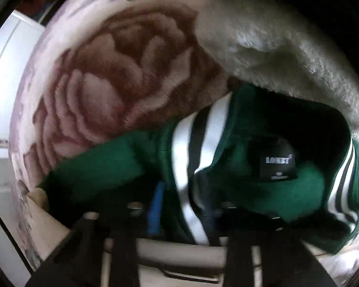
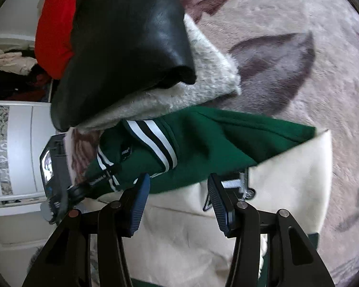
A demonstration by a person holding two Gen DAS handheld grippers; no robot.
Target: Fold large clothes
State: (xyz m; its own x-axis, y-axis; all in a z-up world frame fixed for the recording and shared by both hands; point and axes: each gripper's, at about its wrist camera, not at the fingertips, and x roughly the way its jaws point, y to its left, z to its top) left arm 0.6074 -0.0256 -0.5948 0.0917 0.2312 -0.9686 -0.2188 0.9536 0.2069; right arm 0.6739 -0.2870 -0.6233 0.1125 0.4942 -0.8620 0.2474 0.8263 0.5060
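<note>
The left gripper (image 1: 179, 215) has its jaws drawn nearly together on the striped collar (image 1: 193, 157) of the green jacket (image 1: 103, 174) — white-and-black ribbing runs straight down between its fingers, so it reads as pinching the fabric. The right gripper (image 2: 178, 205) stands half open with nothing pressed between its blue pads (image 2: 137, 205); the jacket's cream sleeve (image 2: 287, 179) and green body lie just ahead of and beneath its tips.

The jacket is bunched on the floral blanket (image 1: 103, 76), with its neck label (image 1: 277, 165) ahead of the left gripper and to its right.

Risks, as I judge them: the left pinch sits on the collar edge only (a thin bite of ribbing), so a quick pull could slip it free or drag the whole garment into a heap instead of spreading it. The right gripper, closing where it is, might catch cream sleeve and green body together and lock in a crooked fold.

Crowding the work: a folded black leather coat with fleece lining (image 2: 131, 47) lies just beyond the jacket, its fleece edge touching or overlapping the green shoulder — lifting the jacket may tug it along. Behind that sits a red garment (image 2: 52, 24), with white furniture (image 2: 19, 148) off to the right gripper's left.
</note>
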